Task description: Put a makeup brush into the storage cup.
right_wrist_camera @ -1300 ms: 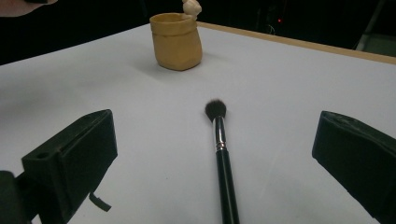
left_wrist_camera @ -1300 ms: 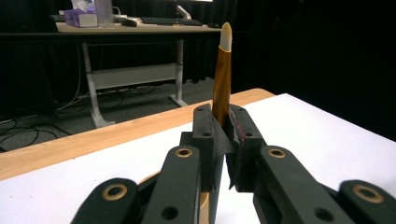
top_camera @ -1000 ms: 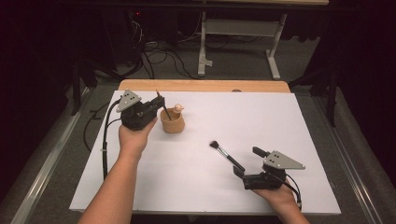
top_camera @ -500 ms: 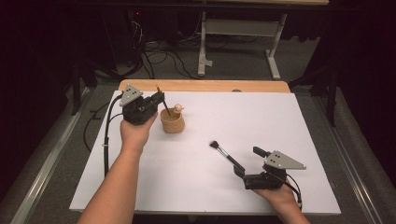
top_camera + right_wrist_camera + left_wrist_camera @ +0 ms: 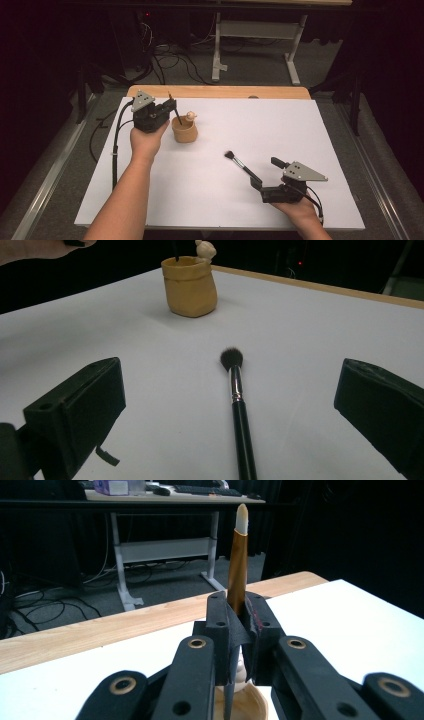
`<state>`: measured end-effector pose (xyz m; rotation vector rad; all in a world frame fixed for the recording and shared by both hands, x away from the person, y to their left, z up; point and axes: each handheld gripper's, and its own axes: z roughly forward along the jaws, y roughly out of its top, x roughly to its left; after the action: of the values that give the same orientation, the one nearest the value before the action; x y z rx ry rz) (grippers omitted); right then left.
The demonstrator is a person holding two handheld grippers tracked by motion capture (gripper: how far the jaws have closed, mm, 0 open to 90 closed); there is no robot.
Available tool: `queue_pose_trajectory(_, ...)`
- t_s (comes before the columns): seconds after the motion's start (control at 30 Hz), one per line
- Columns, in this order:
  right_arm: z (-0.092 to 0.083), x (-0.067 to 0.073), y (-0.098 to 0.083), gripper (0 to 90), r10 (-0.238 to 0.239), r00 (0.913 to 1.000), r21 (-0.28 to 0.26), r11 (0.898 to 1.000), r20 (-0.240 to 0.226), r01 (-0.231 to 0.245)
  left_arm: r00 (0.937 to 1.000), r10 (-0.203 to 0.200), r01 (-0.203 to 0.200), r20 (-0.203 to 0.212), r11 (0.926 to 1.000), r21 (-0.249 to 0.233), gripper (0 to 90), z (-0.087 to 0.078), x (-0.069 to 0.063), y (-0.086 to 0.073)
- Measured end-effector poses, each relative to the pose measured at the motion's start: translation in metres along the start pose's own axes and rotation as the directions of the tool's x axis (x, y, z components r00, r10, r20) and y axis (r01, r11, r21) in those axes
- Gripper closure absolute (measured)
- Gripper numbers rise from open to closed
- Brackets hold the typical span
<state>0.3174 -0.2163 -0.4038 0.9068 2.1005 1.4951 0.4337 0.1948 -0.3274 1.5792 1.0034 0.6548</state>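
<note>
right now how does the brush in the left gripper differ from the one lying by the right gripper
The gold-handled brush stands upright, clamped in the shut left gripper over the tan cup; the black-handled brush lies flat on the white table, untouched between the open jaws of the right gripper. The first has a gold shaft with a pale tip on top; the second is black with a silver ferrule and dark bristles. Both are slim brushes.

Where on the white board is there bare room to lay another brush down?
The right half of the white board, beyond the makeup brush, is bare, as is the near-left stretch beside the forearm. It is crowded at the far left, where the left hand-held gripper holds a brush over the tan cup.
</note>
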Motion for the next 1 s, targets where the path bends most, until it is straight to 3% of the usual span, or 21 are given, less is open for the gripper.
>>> queue_pose_trajectory(0.47,0.001,0.001,-0.001,1.2,-0.005,1.0000,0.011,1.000,-0.008,0.005,0.9999,-0.012,0.012,-0.012,0.9993,0.035,82.4,0.003,0.003,-0.012)
queue_pose_trajectory(0.83,0.002,0.002,-0.002,1.4,-0.011,0.9999,0.016,1.000,-0.012,0.011,0.9996,0.016,-0.014,-0.022,0.9942,0.107,82.3,0.015,0.000,-0.022)
queue_pose_trajectory(1.0,0.002,0.003,-0.002,1.4,-0.010,0.9999,0.019,1.000,-0.010,0.010,0.9997,0.010,-0.007,-0.024,0.9918,0.128,82.2,0.021,0.000,-0.025)
